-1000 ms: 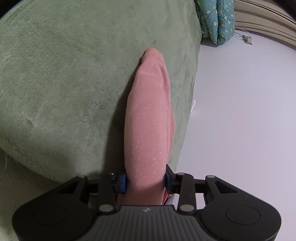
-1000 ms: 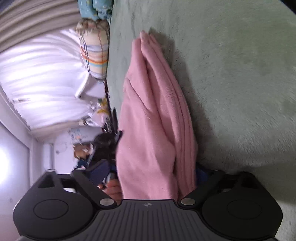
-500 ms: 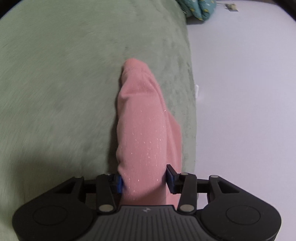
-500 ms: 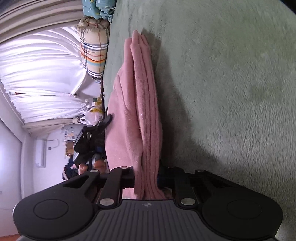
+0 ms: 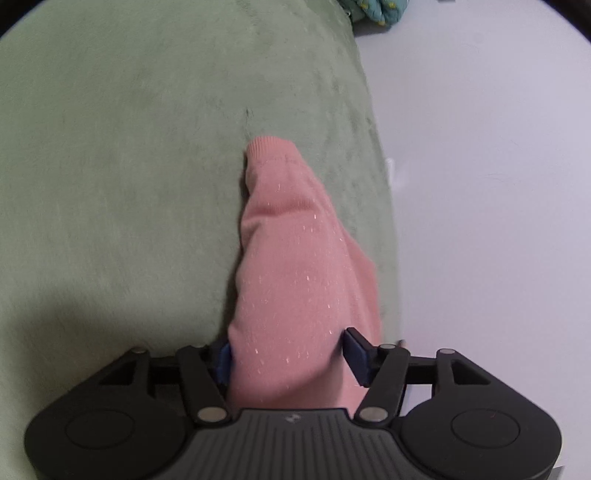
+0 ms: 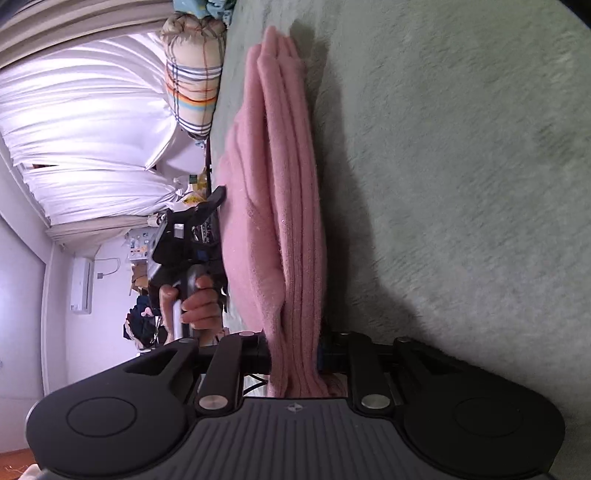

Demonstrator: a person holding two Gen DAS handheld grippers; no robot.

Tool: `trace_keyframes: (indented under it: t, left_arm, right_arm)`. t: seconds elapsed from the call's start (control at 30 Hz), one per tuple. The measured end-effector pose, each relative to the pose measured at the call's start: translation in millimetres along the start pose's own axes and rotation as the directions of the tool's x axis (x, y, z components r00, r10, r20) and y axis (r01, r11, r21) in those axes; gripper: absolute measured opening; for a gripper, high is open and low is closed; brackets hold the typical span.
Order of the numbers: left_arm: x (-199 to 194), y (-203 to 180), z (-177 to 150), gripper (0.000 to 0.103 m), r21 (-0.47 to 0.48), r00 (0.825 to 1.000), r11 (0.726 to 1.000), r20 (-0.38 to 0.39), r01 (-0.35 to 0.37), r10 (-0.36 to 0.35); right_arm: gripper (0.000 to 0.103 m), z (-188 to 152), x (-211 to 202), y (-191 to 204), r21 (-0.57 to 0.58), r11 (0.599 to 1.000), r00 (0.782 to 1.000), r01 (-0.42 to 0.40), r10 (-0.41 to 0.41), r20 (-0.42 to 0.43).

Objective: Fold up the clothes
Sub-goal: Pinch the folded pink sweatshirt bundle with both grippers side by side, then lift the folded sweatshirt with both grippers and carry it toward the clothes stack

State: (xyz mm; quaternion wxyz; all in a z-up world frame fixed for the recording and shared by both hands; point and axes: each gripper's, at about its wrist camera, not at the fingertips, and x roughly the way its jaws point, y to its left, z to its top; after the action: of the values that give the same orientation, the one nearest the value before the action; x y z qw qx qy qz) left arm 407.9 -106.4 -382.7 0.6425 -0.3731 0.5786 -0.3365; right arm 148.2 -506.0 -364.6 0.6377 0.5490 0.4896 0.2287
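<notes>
A pink knit garment (image 5: 291,266) lies bunched along the edge of a green plush bed cover (image 5: 129,184), its ribbed cuff pointing away from me. My left gripper (image 5: 290,356) straddles the near end of it. Its jaws are opening, the fabric sits loosely between the blue pads, and the inner face of the right pad shows. In the right wrist view the same garment (image 6: 288,192) stands as several stacked folded layers. My right gripper (image 6: 293,354) is shut on the near end of those layers. A hand (image 6: 199,306) holds the other gripper's handle behind the garment.
The bed cover (image 6: 461,166) spreads wide to the right in the right wrist view. A plaid pillow (image 6: 192,85) and white curtains (image 6: 85,122) lie beyond the bed. Teal flowered bedding (image 5: 380,11) sits at the far corner, and a pale wall (image 5: 498,184) runs along the bed's edge.
The right jaws went from wide apart to pinched on the folded pink layers. The left jaws spread wider around the garment, and the left view swung sideways along the bed.
</notes>
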Motion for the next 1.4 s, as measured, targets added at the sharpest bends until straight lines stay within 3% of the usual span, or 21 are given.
trace_keyframes:
  t: [0.03,0.1,0.17,0.27,0.4,0.63,0.73,0.9,1.1,1.23,1.4]
  left_arm:
    - [-1,-2,-3,0.036,-0.008,1.0,1.0,0.014,0.004,-0.004]
    - [-4,-8,-10,0.034,-0.015,1.0,1.0,0.017,0.022,-0.022]
    - [-4,-18,-26,0.034,0.024,0.999,0.999,-0.027,0.033,-0.032]
    - [8,-19,-36,0.04,0.043,0.995,0.999,-0.093,0.026,-0.022]
    - [24,-6,-19,0.041,-0.04,0.994,0.999,-0.102,0.037,-0.041]
    - [44,-20,11,0.042,-0.004,0.984,1.0,-0.175,0.019,-0.02]
    - [45,-24,5,0.039,-0.003,0.991,1.0,-0.131,0.012,-0.012]
    - [32,-50,-15,0.03,0.038,0.997,0.997,0.002,-0.072,0.072]
    - [-17,-70,-44,0.029,0.05,0.992,0.999,0.13,-0.012,0.006]
    - [-88,-76,-50,0.029,0.009,0.971,0.996,0.221,0.088,-0.088]
    - [-206,-83,-57,0.029,0.04,0.924,0.99,0.356,0.138,-0.143]
  right_arm:
    - [0.014,-1,1,4,-0.011,1.0,1.0,0.007,-0.007,-0.002]
    - [0.013,-3,-9,18,-0.025,1.0,1.0,0.002,-0.003,-0.02]
    - [0.013,-2,-16,32,-0.051,0.999,0.999,0.006,-0.008,-0.04]
    - [0.013,4,-35,22,-0.04,0.996,0.996,0.078,-0.079,-0.045]
    - [0.014,10,-33,6,0.004,0.997,0.995,0.08,-0.079,-0.056]
    - [0.014,12,-28,-5,0.024,0.999,0.999,0.039,-0.038,-0.038]
    - [0.014,11,-24,-1,0.021,0.999,0.999,0.042,-0.041,-0.015]
    - [0.014,-5,-23,35,-0.076,0.993,0.995,0.09,-0.086,0.057]
    - [0.014,-28,-18,121,-0.302,0.938,0.986,0.167,-0.152,0.071]
    - [0.013,-45,-4,188,-0.425,0.895,0.991,0.134,-0.12,0.06]
    - [0.013,-76,53,288,-0.597,0.802,0.997,0.041,-0.071,-0.028]
